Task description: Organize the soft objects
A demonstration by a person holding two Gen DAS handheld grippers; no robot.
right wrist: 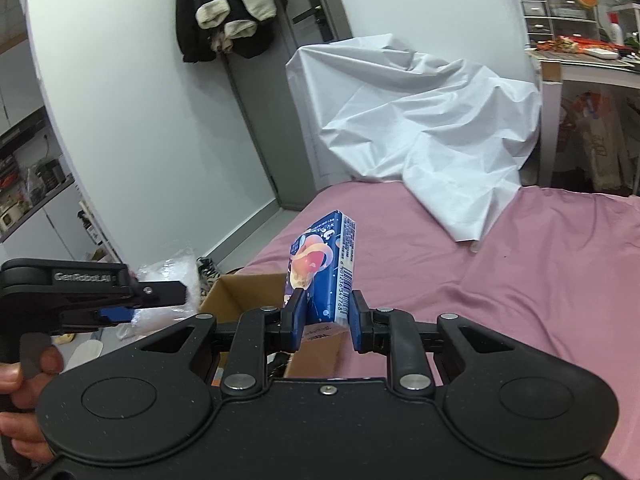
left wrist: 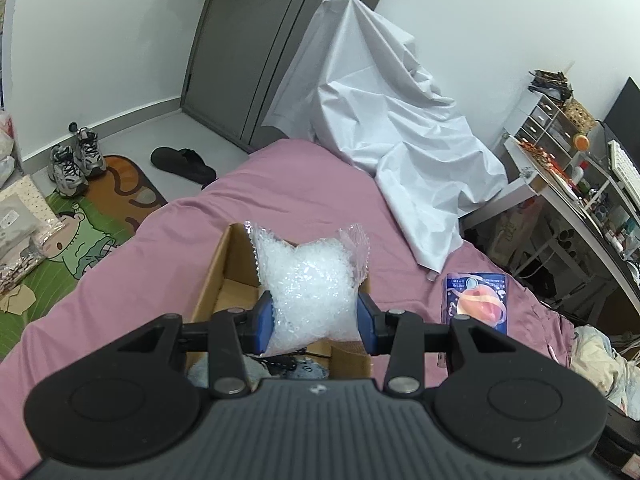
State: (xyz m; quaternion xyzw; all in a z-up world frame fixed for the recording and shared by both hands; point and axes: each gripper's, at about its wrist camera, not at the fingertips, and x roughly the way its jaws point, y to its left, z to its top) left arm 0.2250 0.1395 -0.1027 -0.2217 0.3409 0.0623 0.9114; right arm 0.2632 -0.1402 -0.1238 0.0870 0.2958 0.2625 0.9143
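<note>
Bubble wrap (left wrist: 310,280): a clear, crumpled wad, pinched at its waist between the blue pads (left wrist: 264,326) of the left hand-held gripper (left wrist: 316,326); held above the open box (left wrist: 224,276), bulging out beyond the pads. Seen again from the right wrist view at far left, beside the same left hand-held gripper (right wrist: 120,304), with fingers (right wrist: 40,364) on its trigger.

Blue pack (right wrist: 324,268): printed with a peach-coloured picture and a barcode on its side, standing upright and slightly tilted, grasped at its lower end by the right hand-held gripper (right wrist: 324,322), pads pressed on both sides. Held over the near right corner of the box. In the left wrist view, visible just right of the box (left wrist: 476,300), above the pink bed (left wrist: 300,184).

Box: brown cardboard, flaps open, resting on the bed near its left edge; dark contents at the bottom, too hidden to name.

Farther off: white sheet (left wrist: 392,120) draped at the far end of the bed. Grey door (left wrist: 248,40) behind it. Shoes (left wrist: 76,160) and a cartoon mat (left wrist: 92,220) on the floor to the left. Cluttered bench (left wrist: 580,184) to the right.
</note>
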